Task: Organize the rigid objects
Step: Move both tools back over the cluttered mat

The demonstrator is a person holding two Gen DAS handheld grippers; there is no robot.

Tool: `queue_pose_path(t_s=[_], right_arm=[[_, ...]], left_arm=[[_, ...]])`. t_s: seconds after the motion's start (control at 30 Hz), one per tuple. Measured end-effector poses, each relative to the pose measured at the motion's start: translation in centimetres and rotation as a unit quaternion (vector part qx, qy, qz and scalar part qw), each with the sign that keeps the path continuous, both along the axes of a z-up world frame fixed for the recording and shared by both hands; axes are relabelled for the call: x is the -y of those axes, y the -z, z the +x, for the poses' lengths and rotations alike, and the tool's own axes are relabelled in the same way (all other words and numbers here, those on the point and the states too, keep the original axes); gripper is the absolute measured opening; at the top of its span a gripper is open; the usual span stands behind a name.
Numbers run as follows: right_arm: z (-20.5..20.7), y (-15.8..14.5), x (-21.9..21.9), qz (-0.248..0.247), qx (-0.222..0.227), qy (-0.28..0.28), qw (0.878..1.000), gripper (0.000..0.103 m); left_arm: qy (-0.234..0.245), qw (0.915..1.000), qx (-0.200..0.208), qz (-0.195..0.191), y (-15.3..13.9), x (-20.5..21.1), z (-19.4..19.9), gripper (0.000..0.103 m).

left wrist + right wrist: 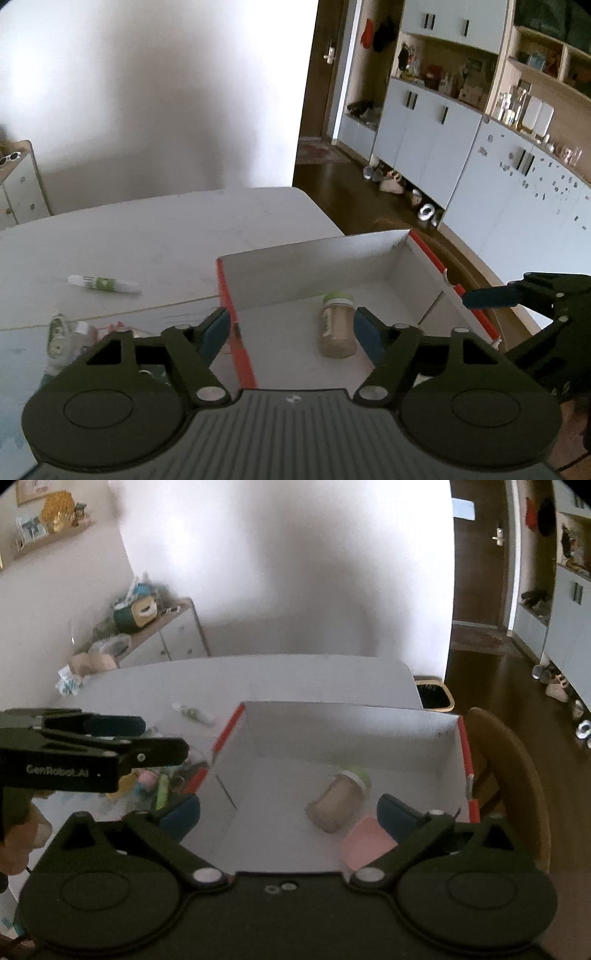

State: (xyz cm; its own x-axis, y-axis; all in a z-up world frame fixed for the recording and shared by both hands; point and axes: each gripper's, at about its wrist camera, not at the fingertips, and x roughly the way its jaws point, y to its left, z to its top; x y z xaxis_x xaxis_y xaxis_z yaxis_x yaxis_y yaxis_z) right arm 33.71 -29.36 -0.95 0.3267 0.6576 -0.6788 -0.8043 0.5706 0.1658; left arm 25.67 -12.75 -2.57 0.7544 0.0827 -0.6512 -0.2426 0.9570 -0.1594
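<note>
Both tongs are released and empty: the left gripper and the right gripper. The green-capped glass jar of beige powder lies on its side in the white, red-edged cardboard box. The white-and-green tube, at ten o'clock on the white table, is best gripped across its middle next.

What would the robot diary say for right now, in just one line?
jar: lying inside box | left hand-held gripper: open, empty | right hand-held gripper: open, empty | tube: on table, outside box
</note>
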Motion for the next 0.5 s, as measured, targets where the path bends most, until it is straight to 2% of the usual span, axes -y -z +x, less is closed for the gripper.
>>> queue_pose_path(t_s=[0.2,0.5], right_arm=[[-3.0,-0.3,-1.0,0.017,0.001,0.026,1.0,0.103],[-7.8,-0.3,-3.8,0.057,0.006,0.05,0.997,0.103]], left_arm=[[0.005,0.9998,0.016,0.008,-0.5,-1.8,-3.0,0.081],[0.018,0.9995,0.022,0.017,-0.4,-5.7,-7.3,0.081]])
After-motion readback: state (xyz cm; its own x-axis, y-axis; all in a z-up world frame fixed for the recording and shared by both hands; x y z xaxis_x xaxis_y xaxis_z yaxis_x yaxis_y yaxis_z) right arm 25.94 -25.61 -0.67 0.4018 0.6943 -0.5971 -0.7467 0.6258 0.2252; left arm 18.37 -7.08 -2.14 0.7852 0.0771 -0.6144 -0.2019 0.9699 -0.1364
